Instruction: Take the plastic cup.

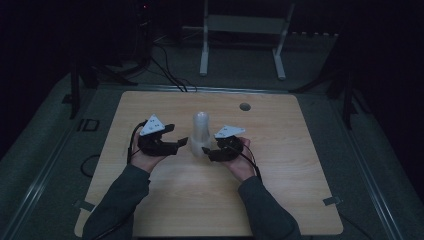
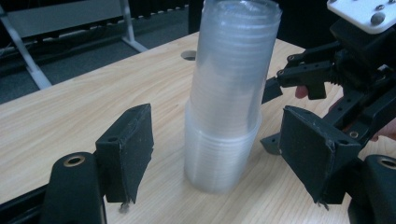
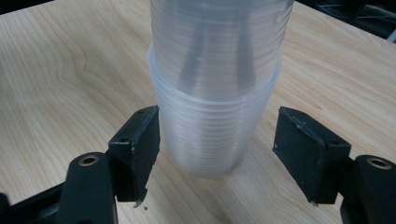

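Both sets of jaws spread wide: my left gripper (image 1: 176, 143) and my right gripper (image 1: 206, 150) each stand open on either side of the stack of clear plastic cups (image 1: 200, 134), nothing held yet. In the left gripper view the stack (image 2: 229, 93) sits between my pads with a gap on each side; in the right gripper view it (image 3: 217, 88) is framed the same way, pads apart from the wall.

The stack stands upright near the middle of the table (image 1: 150, 200), a little toward the far edge, below the round cable hole (image 1: 245, 106). I'd call this the approach before a grasp: likely one gripper steadies the lower part while the other takes the upper. Next move calls for a gentle squeeze, since thin walls will flex.

The cups look translucent and ribbed, tightly nested, an upper batch seated in a slightly wider lower batch.
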`<action>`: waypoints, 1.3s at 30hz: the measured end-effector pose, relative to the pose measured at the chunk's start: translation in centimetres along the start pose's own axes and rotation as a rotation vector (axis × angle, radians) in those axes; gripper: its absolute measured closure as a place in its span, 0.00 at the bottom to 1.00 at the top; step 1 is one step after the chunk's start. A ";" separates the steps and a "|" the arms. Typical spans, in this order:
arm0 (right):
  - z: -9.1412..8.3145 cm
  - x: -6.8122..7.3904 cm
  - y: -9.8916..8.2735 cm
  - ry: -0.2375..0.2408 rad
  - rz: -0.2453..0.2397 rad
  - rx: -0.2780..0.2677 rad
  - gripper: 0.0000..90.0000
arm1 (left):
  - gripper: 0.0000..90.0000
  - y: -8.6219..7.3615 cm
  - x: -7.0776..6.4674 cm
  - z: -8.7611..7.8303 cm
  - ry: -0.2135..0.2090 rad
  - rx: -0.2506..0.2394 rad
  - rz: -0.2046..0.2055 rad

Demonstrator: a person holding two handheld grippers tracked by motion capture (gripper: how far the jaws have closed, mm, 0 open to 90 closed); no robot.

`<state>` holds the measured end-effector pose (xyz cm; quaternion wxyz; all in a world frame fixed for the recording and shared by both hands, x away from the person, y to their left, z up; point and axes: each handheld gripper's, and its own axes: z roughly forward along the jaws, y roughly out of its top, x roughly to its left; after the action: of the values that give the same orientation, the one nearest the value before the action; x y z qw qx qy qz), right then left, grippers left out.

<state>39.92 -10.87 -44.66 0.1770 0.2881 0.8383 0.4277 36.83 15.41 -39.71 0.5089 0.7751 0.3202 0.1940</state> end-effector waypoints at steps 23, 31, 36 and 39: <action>0.3 0.1 0.2 -0.008 -0.009 -0.025 0.34 | 0.30 3.1 -0.8 3.0 -0.012 0.008 0.061; 0.4 0.0 0.2 -0.006 -0.006 -0.031 0.33 | 0.30 3.6 -1.0 4.4 -0.011 0.012 0.056; 0.4 -0.1 0.2 -0.003 -0.006 -0.034 0.33 | 0.30 3.9 -1.1 5.1 -0.012 0.010 0.059; 0.5 -0.1 0.2 -0.003 -0.006 -0.034 0.33 | 0.30 4.0 -1.2 5.4 -0.013 0.004 0.051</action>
<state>40.29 -10.54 -44.80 0.1843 0.2830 0.8316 0.4408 40.58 9.87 -38.23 0.5043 0.7854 0.2973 0.2013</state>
